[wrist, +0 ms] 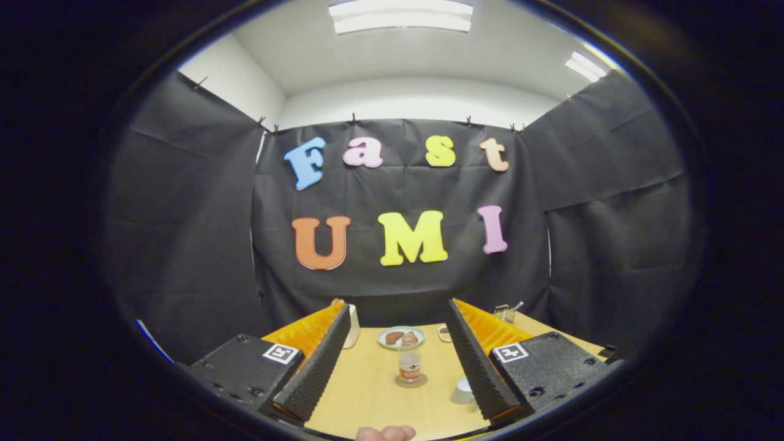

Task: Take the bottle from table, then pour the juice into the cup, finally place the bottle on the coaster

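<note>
Bottle (410,362) stands upright on coaster (411,381) (cup (463,391) near right); gripper (398,352) spread wide, gripping nothing, held back from both.

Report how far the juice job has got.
Done, by the look of it: the bottle stands upright on the coaster, with the cup near the right finger. Whether juice was poured into the cup cannot be told. The gripper is open, holding nothing. Nothing visible remains.
</note>
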### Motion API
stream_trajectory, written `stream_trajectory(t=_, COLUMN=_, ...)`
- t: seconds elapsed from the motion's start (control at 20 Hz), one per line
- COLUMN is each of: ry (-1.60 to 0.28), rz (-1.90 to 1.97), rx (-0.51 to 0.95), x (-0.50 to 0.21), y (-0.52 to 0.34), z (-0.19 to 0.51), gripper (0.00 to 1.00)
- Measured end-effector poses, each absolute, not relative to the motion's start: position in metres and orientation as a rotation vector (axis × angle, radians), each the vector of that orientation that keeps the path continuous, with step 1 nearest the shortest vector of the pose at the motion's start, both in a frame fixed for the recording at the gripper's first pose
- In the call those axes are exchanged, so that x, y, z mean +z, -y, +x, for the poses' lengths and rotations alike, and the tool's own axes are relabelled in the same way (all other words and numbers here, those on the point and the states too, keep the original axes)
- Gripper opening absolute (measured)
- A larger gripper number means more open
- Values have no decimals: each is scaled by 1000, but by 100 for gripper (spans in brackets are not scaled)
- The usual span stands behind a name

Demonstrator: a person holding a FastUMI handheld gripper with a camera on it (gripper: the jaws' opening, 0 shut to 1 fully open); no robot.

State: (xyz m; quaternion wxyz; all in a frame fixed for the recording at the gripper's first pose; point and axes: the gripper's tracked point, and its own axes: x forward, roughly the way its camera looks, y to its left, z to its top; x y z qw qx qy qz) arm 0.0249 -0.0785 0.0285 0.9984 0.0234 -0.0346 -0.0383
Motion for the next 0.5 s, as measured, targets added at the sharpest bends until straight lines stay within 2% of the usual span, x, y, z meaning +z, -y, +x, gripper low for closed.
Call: stream_trajectory(t=0.5, ry=42, rz=9, rx=-62, x=23, y=69, z=20, gripper=99)
